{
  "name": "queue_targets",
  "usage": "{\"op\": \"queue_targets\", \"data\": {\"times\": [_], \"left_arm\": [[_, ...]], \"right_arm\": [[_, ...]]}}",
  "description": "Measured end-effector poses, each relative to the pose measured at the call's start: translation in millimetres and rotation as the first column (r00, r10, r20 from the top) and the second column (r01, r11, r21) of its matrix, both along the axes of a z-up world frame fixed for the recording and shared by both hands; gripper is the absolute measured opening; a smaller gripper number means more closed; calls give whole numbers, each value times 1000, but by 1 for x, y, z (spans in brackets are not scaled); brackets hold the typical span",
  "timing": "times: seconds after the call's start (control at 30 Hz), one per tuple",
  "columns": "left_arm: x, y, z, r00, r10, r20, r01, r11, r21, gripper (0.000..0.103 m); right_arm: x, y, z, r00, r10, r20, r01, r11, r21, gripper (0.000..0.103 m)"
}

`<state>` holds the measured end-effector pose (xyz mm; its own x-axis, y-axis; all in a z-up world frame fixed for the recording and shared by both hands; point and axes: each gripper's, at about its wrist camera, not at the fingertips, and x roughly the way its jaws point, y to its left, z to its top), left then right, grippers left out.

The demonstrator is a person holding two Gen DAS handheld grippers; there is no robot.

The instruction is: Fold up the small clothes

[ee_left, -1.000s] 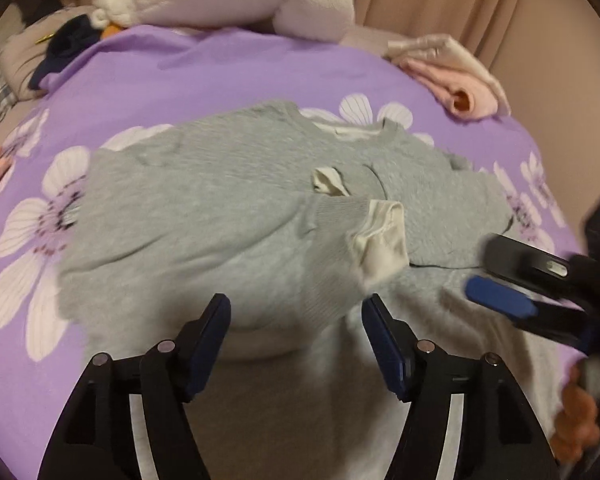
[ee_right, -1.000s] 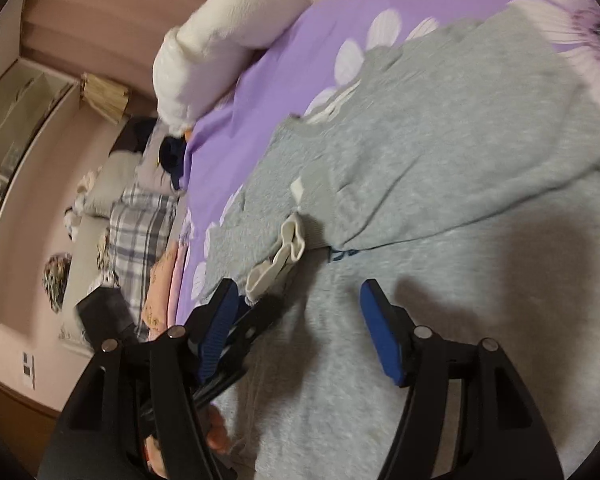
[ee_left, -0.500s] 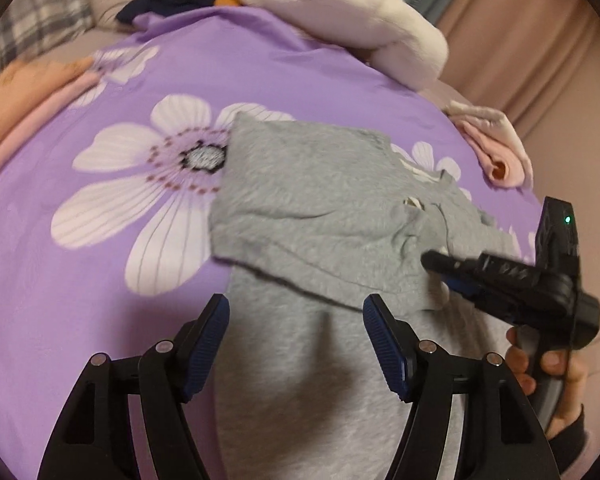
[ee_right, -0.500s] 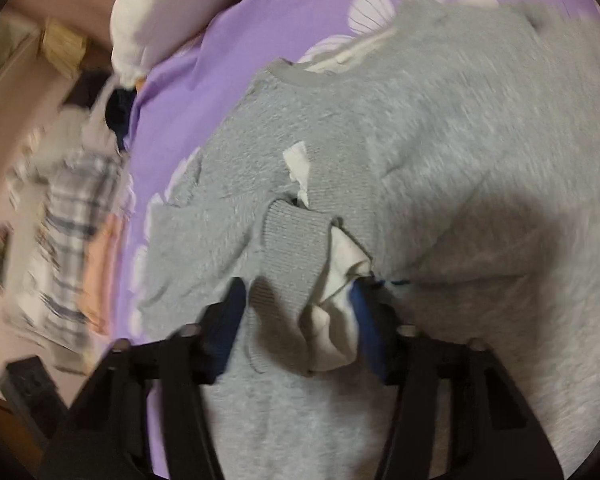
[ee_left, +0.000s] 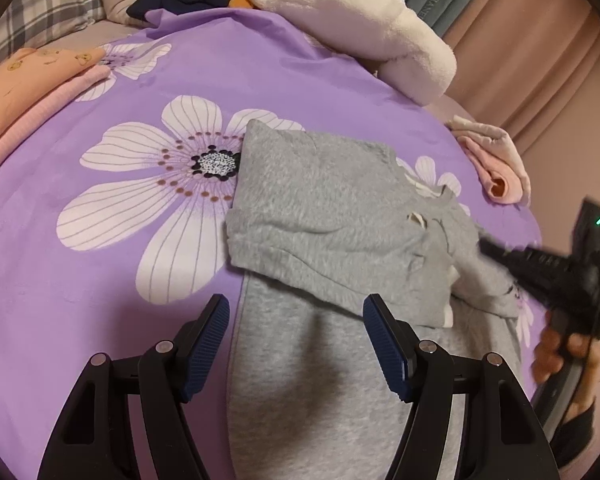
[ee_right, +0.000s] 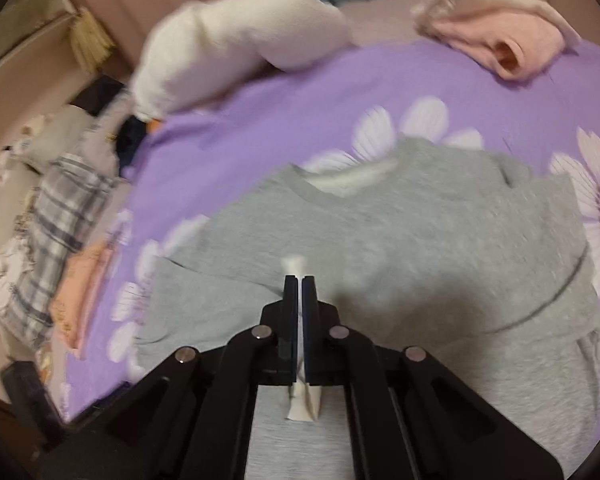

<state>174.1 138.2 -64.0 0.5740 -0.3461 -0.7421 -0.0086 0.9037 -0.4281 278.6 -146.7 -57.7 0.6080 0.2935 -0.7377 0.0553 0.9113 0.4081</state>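
Note:
A small grey sweatshirt (ee_left: 332, 216) lies on the purple flowered bedspread (ee_left: 100, 272), its left sleeve folded across the chest. It also fills the right wrist view (ee_right: 420, 240). My left gripper (ee_left: 296, 344) is open and empty, hovering over the sweatshirt's lower left part. My right gripper (ee_right: 299, 280) is shut on the white-lined sleeve cuff (ee_right: 296, 264), whose white fabric sticks out past the tips and behind the jaws. The right gripper also shows in the left wrist view (ee_left: 540, 268), blurred, at the sweatshirt's right side.
A white plush pillow (ee_left: 360, 12) lies at the head of the bed. A folded pink garment (ee_left: 496, 164) sits at the far right edge. Folded orange and pink clothes (ee_left: 24, 88) lie at the left. A plaid cloth (ee_right: 56, 216) and dark items lie beyond.
My right gripper went from open around the white cuff to shut on it. My left gripper has swung left and looks over the sweatshirt's left edge.

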Motion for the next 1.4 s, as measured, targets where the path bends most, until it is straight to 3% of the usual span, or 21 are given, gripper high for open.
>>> {"op": "queue_targets", "data": {"times": [0.03, 0.1, 0.17, 0.23, 0.33, 0.4, 0.53, 0.63, 0.8, 0.87, 0.93, 1.03, 1.1, 1.17, 1.23, 1.3, 1.33, 1.4], "left_arm": [[0, 0, 0, 1000, 0, 4, 0, 1000, 2, 68], [-1, 0, -1, 1000, 2, 2, -2, 1000, 12, 68], [0, -2, -3, 1000, -4, -6, 4, 1000, 11, 68], [-1, -2, -5, 1000, -3, -12, 3, 1000, 20, 68], [-2, -4, -7, 1000, -8, -19, 8, 1000, 17, 68], [-3, -4, -8, 1000, -6, -23, 6, 1000, 17, 68], [-3, -5, -12, 999, -6, -34, 6, 1000, 9, 68], [-4, -3, -12, 999, -6, -34, 6, 1000, 6, 68], [-3, 2, -12, 999, 9, -33, -9, 1000, 0, 68], [-2, 3, -13, 999, 12, -33, -12, 1000, -4, 68], [0, 4, -14, 999, 15, -35, -15, 1000, -1, 68], [4, 1, -11, 1000, 15, -27, -15, 1000, -3, 68], [7, -3, -5, 1000, 6, 0, -6, 1000, 1, 68], [12, -10, 4, 999, -4, 39, 4, 1000, 14, 68], [18, -18, 11, 996, -22, 81, 21, 1000, 22, 68], [27, -27, 14, 995, -40, 96, 36, 998, 44, 68], [32, -32, 13, 994, -58, 98, 52, 997, 60, 66], [40, -40, 6, 994, -73, 82, 65, 993, 100, 46]], "right_arm": [[-1, 0, -10, 999, 3, -35, -2, 999, 39, 7], [-2, -1, -26, 997, 2, -74, 5, 995, 103, 19], [-5, 1, -35, 997, 6, -79, 7, 986, 166, 42], [-7, 7, -42, 996, -6, -91, 23, 982, 190, 44], [-11, 14, -44, 995, -17, -94, 35, 980, 195, 45], [-14, 17, -42, 995, -20, -94, 36, 986, 165, 39], [-11, 23, -36, 998, 9, -61, -4, 997, 79, 9], [-12, 29, -29, 999, 35, -15, -35, 999, 19, 5], [-19, 20, 4, 991, -3, 135, 2, 1000, 8, 4], [-13, 11, 6, 989, -30, 142, 32, 999, -7, 4], [0, 7, -6, 997, 11, 70, -11, 1000, 0, 6], [7, 6, -20, 1000, -1, 21, 4, 994, -112, 9], [0, 4, -17, 999, -12, 47, 17, 995, -98, 12], [-11, 3, -11, 994, -26, 108, 33, 997, -71, 24], [-20, 8, -6, 986, -7, 168, 16, 998, -54, 24], [-23, 19, -8, 984, 46, 173, -37, 998, -53, 24], [-22, 26, -13, 985, 82, 153, -72, 995, -65, 24], [-15, 36, -23, 988, 107, 108, -96, 990, -101, 21]]}}
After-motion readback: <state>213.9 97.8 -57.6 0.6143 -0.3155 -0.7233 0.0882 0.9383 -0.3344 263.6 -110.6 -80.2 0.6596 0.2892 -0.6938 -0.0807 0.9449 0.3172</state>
